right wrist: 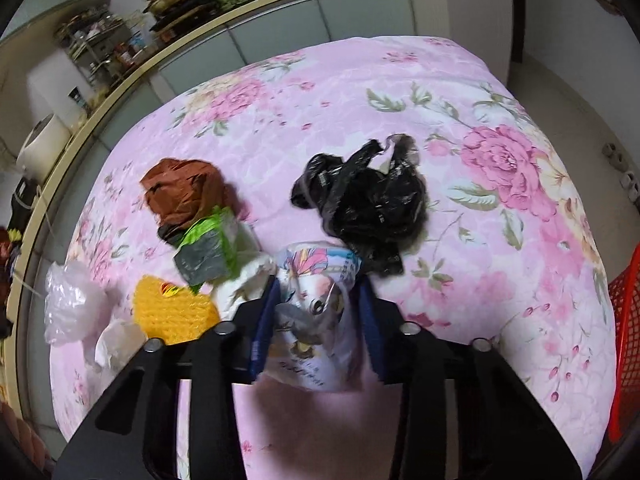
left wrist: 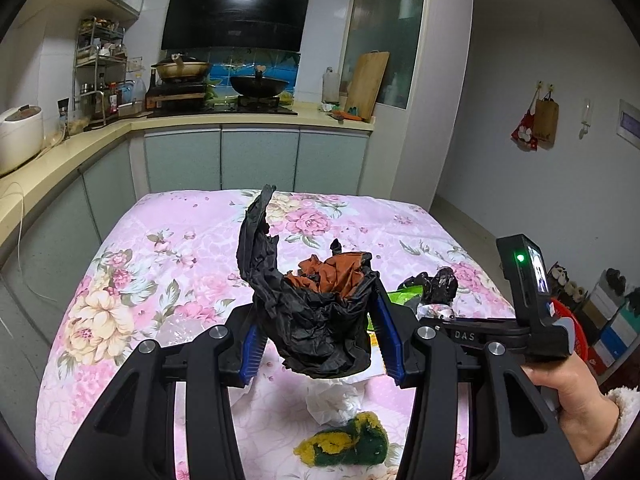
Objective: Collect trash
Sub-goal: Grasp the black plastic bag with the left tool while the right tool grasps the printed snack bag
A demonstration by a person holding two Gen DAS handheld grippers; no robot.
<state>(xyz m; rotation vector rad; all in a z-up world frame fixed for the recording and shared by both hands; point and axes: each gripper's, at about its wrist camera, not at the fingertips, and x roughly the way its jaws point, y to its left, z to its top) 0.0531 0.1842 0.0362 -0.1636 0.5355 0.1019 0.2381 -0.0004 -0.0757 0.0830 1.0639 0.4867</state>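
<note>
My left gripper [left wrist: 316, 312] is shut on an open black trash bag [left wrist: 316, 328], held up over the pink floral tablecloth [left wrist: 168, 264]. A brown bag [left wrist: 336, 272] shows just above its rim; in the right wrist view the brown bag [right wrist: 180, 192] lies on the cloth. My right gripper [right wrist: 319, 284] points down at the table, its blue pads [right wrist: 266, 320] pressed on both sides of a crumpled white printed wrapper [right wrist: 316, 320]. Beyond it lies a crumpled black bag [right wrist: 368, 200].
Near the brown bag lie a green wrapper [right wrist: 208, 240], a yellow sponge [right wrist: 172, 308], white tissue [right wrist: 240, 292] and a clear plastic bag [right wrist: 68, 300]. A red basket [right wrist: 628, 320] stands off the table's right edge. Kitchen counters [left wrist: 80, 148] run behind and to the left.
</note>
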